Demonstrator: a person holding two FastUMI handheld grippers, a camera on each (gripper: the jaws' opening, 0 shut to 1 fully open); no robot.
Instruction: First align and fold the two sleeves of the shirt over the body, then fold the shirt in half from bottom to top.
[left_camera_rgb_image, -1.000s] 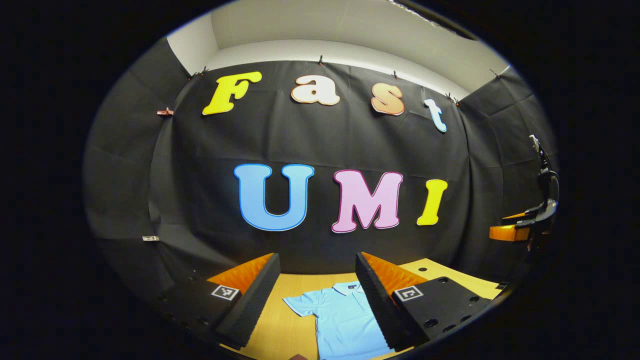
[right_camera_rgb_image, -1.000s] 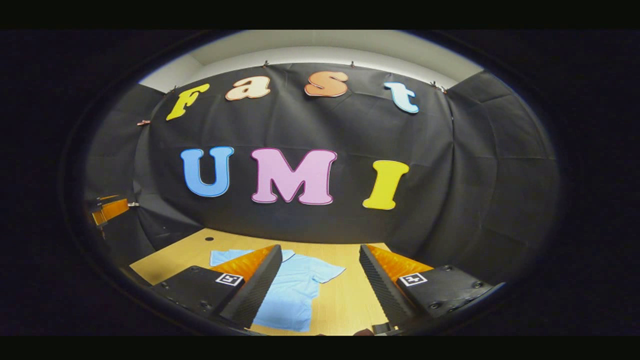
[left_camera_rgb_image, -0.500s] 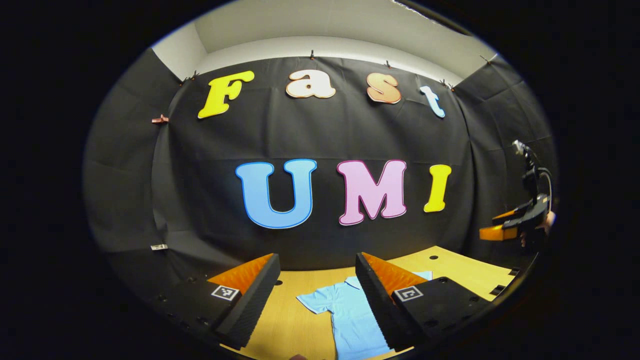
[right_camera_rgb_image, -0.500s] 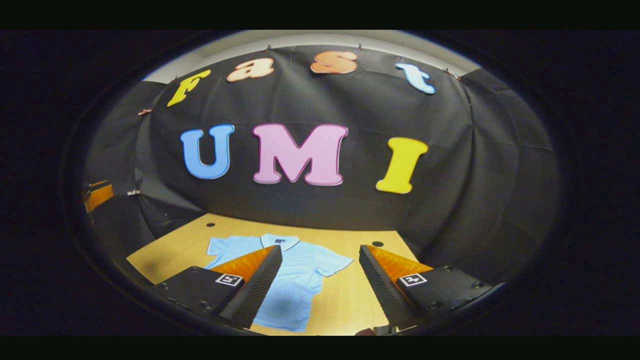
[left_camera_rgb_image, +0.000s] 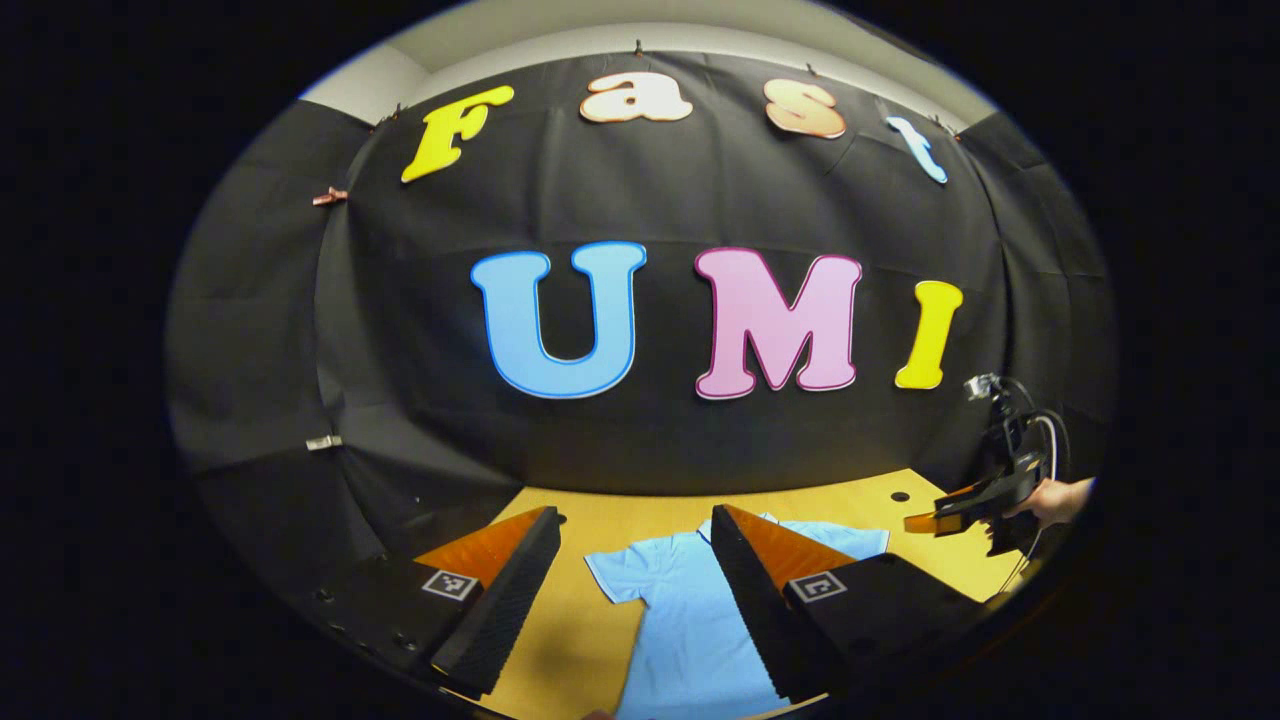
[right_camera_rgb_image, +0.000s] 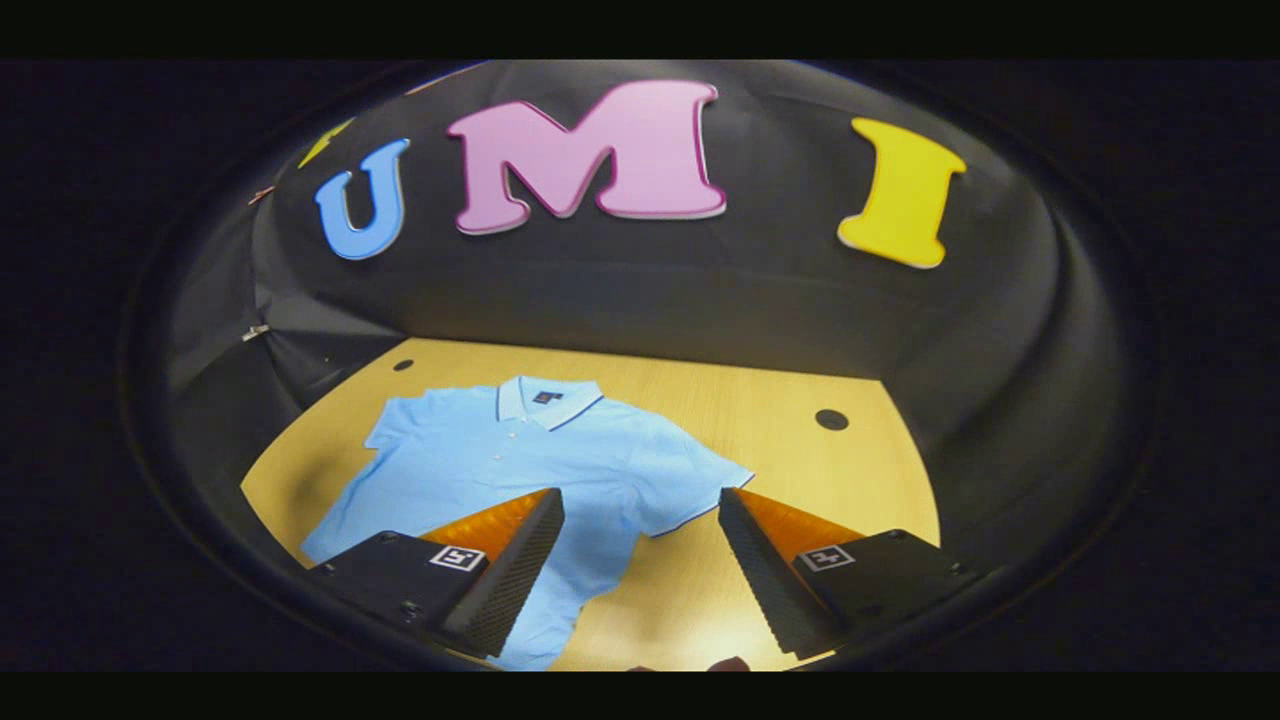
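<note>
The light blue shirt (right_camera_rgb_image: 520, 460) lies flat on the wooden table (right_camera_rgb_image: 760, 420), collar at the far side, both sleeves spread out. Right gripper (right_camera_rgb_image: 640, 515) is up above w/ fingers wide apart, holding nothing; the shirt's right sleeve (right_camera_rgb_image: 690, 485) sits just past the gap. Left gripper (left_camera_rgb_image: 635, 530) is also wide apart & empty, above the shirt's left sleeve (left_camera_rgb_image: 615, 577).

My own fingers cover parts of the polo shirt (right_camera_rgb_image: 500, 450); its hem runs off the right gripper view's bottom edge.
</note>
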